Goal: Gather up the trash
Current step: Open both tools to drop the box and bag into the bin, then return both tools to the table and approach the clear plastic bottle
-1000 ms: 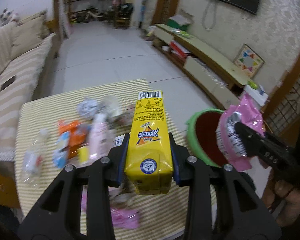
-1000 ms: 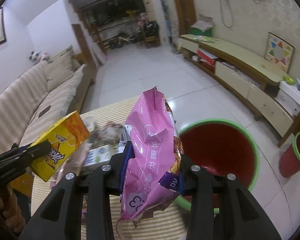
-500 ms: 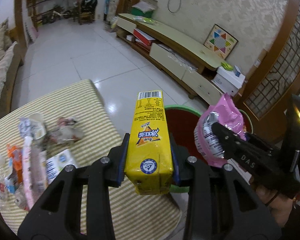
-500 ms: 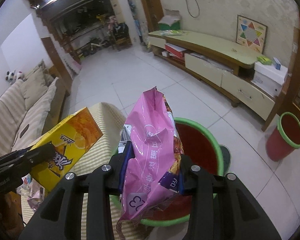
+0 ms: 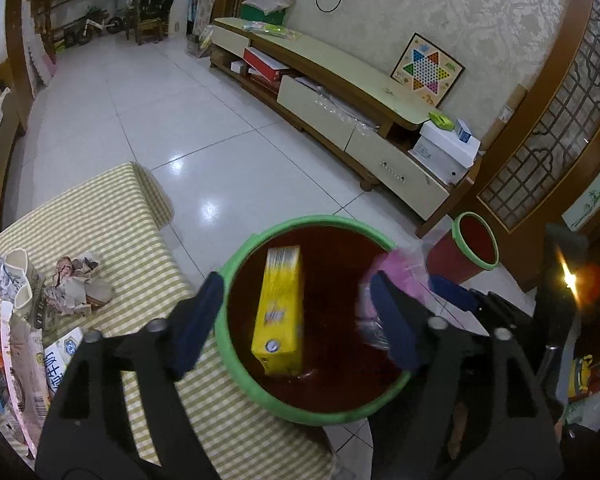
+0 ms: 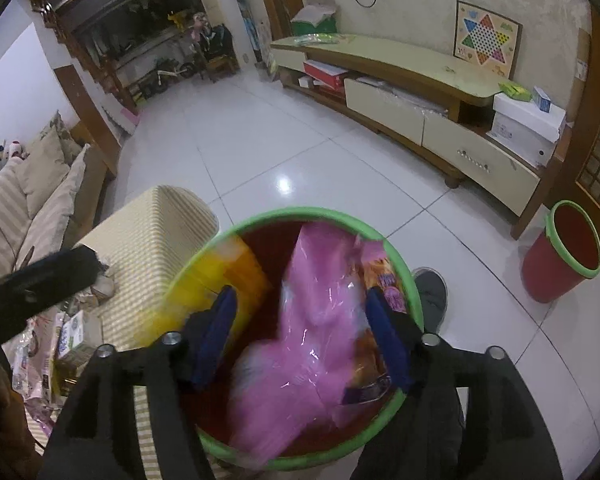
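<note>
A red bin with a green rim (image 5: 260, 236) (image 6: 284, 213) stands on the floor beside the striped table. My left gripper (image 5: 296, 322) is open above it, and the yellow drink carton (image 5: 279, 312) is inside the bin below it. My right gripper (image 6: 302, 336) is open over the same bin, and the pink snack bag (image 6: 316, 344) is blurred, dropping into the bin between the jaws. The carton shows as a yellow blur in the right wrist view (image 6: 224, 276). The pink bag also shows in the left wrist view (image 5: 396, 272).
The striped table (image 5: 112, 216) holds several wrappers and crumpled papers (image 5: 76, 284) at the left. A second, smaller red bin (image 5: 474, 240) (image 6: 568, 252) stands by the wooden door. A long TV cabinet (image 5: 340, 92) runs along the right wall. A sofa (image 6: 28, 200) is at the left.
Both grippers have moved over the bin and opened. The yellow carton has dropped into the bin, and the pink bag has left the right gripper and is falling in.
</note>
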Available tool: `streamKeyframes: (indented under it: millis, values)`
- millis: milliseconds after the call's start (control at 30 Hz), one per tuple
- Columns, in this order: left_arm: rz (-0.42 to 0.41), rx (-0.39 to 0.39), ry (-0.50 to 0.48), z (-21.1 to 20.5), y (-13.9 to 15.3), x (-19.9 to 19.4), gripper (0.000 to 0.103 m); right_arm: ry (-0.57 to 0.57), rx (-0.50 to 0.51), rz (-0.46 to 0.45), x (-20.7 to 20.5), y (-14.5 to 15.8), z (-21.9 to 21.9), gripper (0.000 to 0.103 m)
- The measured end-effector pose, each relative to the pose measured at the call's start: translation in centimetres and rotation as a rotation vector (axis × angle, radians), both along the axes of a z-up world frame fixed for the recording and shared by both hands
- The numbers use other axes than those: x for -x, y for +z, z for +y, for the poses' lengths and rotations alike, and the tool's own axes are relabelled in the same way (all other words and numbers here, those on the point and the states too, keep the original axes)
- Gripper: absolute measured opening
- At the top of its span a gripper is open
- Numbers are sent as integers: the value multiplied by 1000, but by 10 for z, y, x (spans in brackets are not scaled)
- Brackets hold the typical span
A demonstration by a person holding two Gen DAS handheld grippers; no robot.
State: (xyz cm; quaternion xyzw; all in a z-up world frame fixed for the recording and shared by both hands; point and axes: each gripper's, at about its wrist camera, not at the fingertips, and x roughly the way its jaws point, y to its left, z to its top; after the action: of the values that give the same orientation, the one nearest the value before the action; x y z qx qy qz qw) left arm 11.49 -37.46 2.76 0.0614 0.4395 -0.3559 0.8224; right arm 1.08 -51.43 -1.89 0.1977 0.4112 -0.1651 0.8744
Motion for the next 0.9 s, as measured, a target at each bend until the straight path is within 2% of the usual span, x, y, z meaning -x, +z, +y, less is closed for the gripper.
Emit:
streamKeyframes:
  millis: [133, 233, 300, 600, 900]
  values:
    - [-11, 13, 35, 11, 0, -2, 93, -6, 11, 13, 1, -2, 6, 82]
    - [-16, 20, 64, 23, 3, -4, 96, -1, 26, 9, 1, 1, 11, 88]
    - [-24, 17, 85, 31, 6, -7, 97, 3, 44, 13, -1, 3, 15, 93]
    - [-36, 29, 162, 82, 17, -4, 97, 57, 119, 1, -5, 26, 51, 96]
    - [-41, 51, 289, 164, 27, 4, 97, 171, 168, -26, -17, 49, 118, 96]
